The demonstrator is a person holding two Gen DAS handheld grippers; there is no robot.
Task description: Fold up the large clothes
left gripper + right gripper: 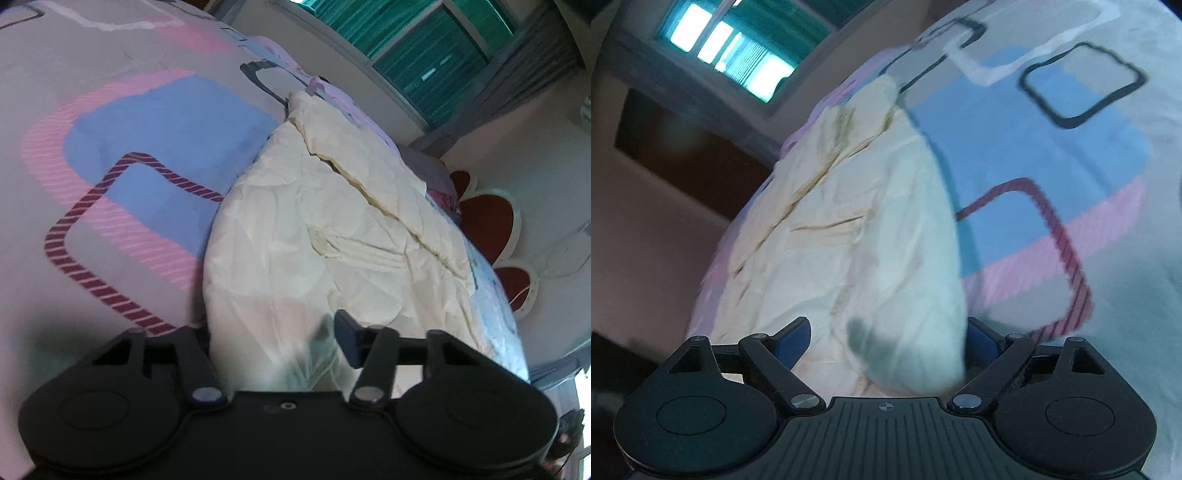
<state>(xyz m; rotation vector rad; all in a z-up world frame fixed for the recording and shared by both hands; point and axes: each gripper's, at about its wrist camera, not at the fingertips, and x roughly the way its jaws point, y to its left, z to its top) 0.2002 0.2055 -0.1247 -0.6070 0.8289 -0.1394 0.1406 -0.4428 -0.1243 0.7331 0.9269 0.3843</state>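
While the crumpled cream fabric garment (pixel 332 229) lies spread on the bed, both grippers have its near edge between their fingers.

Left wrist view: the left gripper (pixel 273 332) looks spread wide with cloth bunched in the gap, though only one dark finger (pixel 349 332) shows, so I can't tell if it's actually pinching. The pink, blue and grey patterned bedsheet (pixel 122 155) sits to the left, with a green-curtained window (pixel 424 55) beyond. Right wrist view: the right gripper (pixel 886 343) is parted wide too, blue pads (pixel 792 341) on either side of a fold of the garment (pixel 849 229), not clamped on it.
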